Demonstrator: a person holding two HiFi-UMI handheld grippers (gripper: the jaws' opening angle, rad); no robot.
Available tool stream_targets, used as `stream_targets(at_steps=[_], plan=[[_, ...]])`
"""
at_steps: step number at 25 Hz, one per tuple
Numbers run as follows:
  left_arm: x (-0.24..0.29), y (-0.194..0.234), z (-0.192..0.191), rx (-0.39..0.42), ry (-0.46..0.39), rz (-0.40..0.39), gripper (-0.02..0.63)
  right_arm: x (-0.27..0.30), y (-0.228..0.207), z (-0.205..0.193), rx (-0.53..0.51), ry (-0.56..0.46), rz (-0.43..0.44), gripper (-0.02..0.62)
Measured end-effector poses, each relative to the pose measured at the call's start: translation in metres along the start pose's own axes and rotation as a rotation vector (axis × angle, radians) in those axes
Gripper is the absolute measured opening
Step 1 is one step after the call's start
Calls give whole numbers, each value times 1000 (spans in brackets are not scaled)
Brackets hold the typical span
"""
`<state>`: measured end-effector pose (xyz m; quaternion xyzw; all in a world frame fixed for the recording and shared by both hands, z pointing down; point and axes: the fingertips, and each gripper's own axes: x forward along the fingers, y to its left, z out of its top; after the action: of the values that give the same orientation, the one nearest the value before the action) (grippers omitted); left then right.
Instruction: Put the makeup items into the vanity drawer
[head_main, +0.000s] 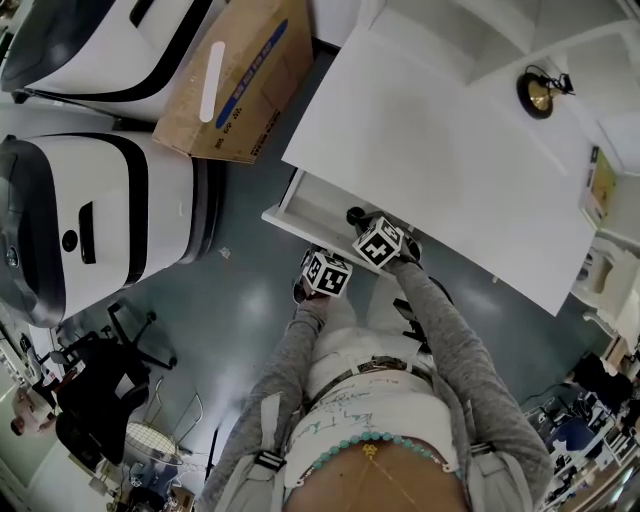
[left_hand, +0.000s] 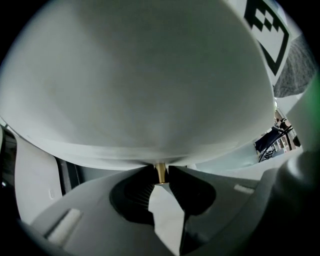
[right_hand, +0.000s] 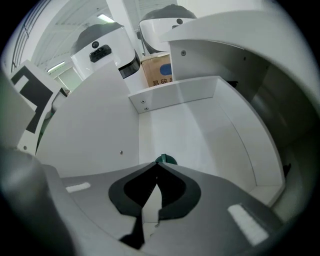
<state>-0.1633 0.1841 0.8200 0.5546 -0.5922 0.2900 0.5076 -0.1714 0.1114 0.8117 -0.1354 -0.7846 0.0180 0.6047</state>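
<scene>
The white vanity's drawer (head_main: 292, 214) is pulled out at the table's near left corner. My left gripper (head_main: 327, 272) is at the drawer front; in the left gripper view its jaws (left_hand: 160, 181) are shut on the drawer's small brass knob (left_hand: 160, 172). My right gripper (head_main: 378, 243) reaches over the drawer. In the right gripper view it (right_hand: 158, 165) is inside the drawer (right_hand: 200, 130), jaws shut, with a dark green makeup item (right_hand: 166, 159) pinched at the very tips. Most of that item is hidden behind the jaws. No other item shows on the drawer floor.
The white vanity top (head_main: 440, 150) carries a round black and gold object (head_main: 537, 93) at the back. A cardboard box (head_main: 235, 85) and large white machines (head_main: 90, 215) stand left of the drawer. A black chair (head_main: 95, 385) is on the floor at the lower left.
</scene>
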Motion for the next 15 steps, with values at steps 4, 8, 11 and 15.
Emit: stream_targets(at_steps=[4, 8, 11, 15], plan=[[-1, -1, -1, 3, 11, 7, 92, -11, 2, 0, -17, -15, 1, 28], [-1, -2, -1, -7, 15, 8, 93, -16, 3, -3, -5, -17, 11, 28], [-1, -2, 0, -2, 21, 8, 92, -19, 3, -3, -9, -22, 11, 28], [-1, -2, -1, 0, 26, 12, 92, -27, 7, -2, -20, -29, 23, 28]])
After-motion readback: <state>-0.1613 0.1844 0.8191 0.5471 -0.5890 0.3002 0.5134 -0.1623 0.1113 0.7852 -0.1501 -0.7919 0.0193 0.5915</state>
